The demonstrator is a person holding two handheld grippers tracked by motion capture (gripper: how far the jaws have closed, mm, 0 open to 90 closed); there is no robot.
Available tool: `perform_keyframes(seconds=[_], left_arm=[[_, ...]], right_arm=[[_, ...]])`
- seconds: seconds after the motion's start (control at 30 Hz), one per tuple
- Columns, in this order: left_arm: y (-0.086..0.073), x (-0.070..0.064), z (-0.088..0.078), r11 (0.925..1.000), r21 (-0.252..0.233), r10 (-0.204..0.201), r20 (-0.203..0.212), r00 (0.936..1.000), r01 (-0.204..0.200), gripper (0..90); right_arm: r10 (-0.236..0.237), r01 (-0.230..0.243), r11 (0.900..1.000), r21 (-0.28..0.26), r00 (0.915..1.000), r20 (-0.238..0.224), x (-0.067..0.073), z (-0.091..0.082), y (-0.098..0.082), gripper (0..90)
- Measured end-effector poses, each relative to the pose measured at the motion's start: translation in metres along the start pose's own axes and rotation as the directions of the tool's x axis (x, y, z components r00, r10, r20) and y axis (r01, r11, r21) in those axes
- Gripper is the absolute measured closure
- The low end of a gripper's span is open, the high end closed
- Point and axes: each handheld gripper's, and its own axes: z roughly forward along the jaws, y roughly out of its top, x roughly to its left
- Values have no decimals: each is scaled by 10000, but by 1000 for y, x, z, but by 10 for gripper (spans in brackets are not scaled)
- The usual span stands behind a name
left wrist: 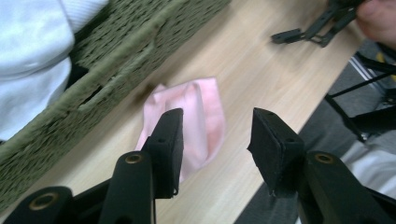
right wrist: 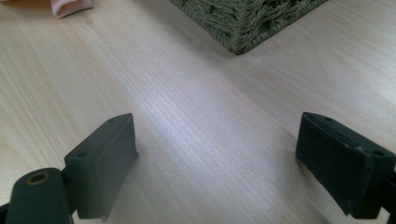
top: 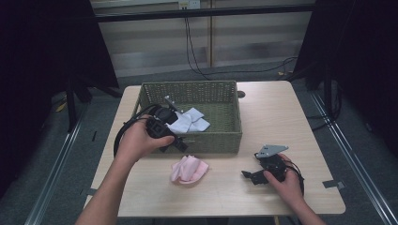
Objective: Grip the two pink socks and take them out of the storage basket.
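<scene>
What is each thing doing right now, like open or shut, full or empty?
Left gripper: jaws open, holding nothing, above the pink cloth.
Right gripper: jaws open, empty, low over the table.
Pink cloth: crumpled, lying on the table beside the basket.
White cloth: crumpled, inside the basket.
Green basket: upright, no lid.

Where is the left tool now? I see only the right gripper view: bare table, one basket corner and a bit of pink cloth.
Observer: The left tool is held at the front left of the basket, with its jaws open.
Operator: Is something inside the basket?
Observer: Yes, a white cloth lies in its left part.
Operator: And where does the whole pink cloth lie?
Observer: The pink cloth lies on the table, just in front of the basket and outside it.
</scene>
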Motion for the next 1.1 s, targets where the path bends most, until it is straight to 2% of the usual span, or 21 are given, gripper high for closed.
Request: perform_keyframes(seconds=[0.23,0.37,0.7,1.1], left_arm=[[-19,6,10,9993,-358,72,-308,9995,-83,507],[-32,11,18,9985,-540,-47,-447,9990,22,500],[-48,21,34,9987,-450,-272,-595,9979,245,479],[-72,34,61,9958,-653,-673,-584,9960,635,471]], right_arm=[[1,-1,10000,-2,10000,3,0,0,0,117],[0,0,10000,0,10000,1,0,0,0,116],[-3,3,10000,-5,10000,1,0,0,0,117],[-2,2,10000,-1,10000,0,0,0,0,117]])
